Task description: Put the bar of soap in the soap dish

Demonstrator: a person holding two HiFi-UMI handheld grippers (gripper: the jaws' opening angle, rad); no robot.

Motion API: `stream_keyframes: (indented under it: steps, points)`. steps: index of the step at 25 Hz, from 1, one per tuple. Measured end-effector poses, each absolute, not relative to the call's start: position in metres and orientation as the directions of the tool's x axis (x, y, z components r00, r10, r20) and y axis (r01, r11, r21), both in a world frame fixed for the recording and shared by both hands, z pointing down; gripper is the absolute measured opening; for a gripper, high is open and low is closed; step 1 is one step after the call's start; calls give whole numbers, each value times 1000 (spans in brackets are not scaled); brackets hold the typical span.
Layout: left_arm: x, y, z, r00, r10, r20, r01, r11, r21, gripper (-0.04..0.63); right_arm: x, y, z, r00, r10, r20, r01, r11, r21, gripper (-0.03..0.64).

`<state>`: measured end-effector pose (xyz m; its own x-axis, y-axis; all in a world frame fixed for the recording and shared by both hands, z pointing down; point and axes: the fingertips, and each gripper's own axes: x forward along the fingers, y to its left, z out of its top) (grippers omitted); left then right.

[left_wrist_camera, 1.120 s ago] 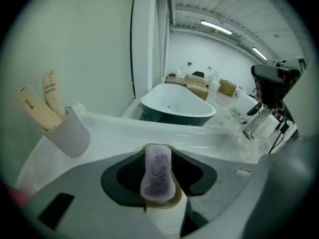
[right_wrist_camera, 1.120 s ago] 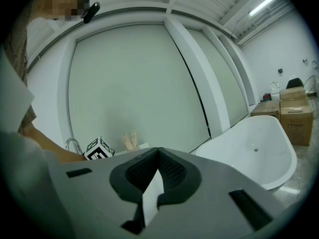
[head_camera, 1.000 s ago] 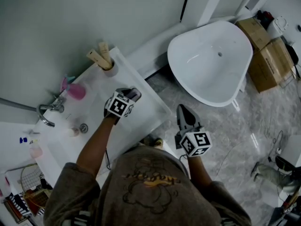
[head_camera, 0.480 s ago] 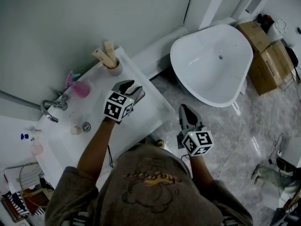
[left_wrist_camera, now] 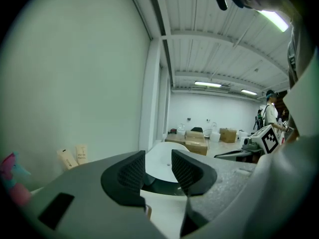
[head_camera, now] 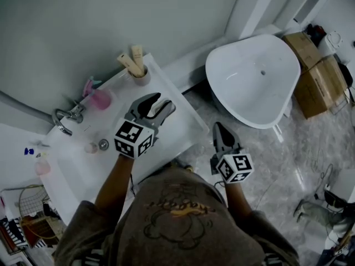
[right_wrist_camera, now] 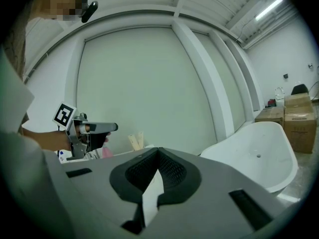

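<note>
Bathroom: white counter (head_camera: pixel 178 127) under left tongs (head_camera: pixel 161 105), tub (head_camera: pixel 249 76), marble floor (head_camera: pixel 288 165).

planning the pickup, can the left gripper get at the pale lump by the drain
Probably yes: the left gripper hangs open above the counter, and the pale lump lies uncovered in the basin beside the drain, with nothing over it.

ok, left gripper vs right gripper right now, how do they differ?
Left gripper has its jaws apart; right gripper has its jaws closed at the tips. Left gripper hangs above the white vanity top; right gripper is off its edge, over the grey floor. Both hold nothing.
</note>
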<state>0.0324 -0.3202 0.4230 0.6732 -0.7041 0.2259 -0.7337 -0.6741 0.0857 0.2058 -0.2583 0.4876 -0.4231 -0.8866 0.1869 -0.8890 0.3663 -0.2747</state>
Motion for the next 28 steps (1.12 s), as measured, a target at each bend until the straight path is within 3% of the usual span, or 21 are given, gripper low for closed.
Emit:
stream_keyframes:
  steps: [6,12,22,28]
  points:
    - [21,-293,411,648,-752,118,-761,-638,115,164,201,-255,484,-432,-884,177,-885,379,-270,-2]
    - [12,-276,429,615,-780,116,-788,-600,138,158,198,-251,484,-433,-886,168,-884,381,-270,-2]
    - [2,-271,447,573,-807,143,-819,-559,127,17,194,-246,482,-433,-887,158,-886,386,-256,-2]
    - [-1,-270,463,566,-809,158,-824,-551,132,5,197,-242,485,-418,-896,152,-895,377,-238,-3]
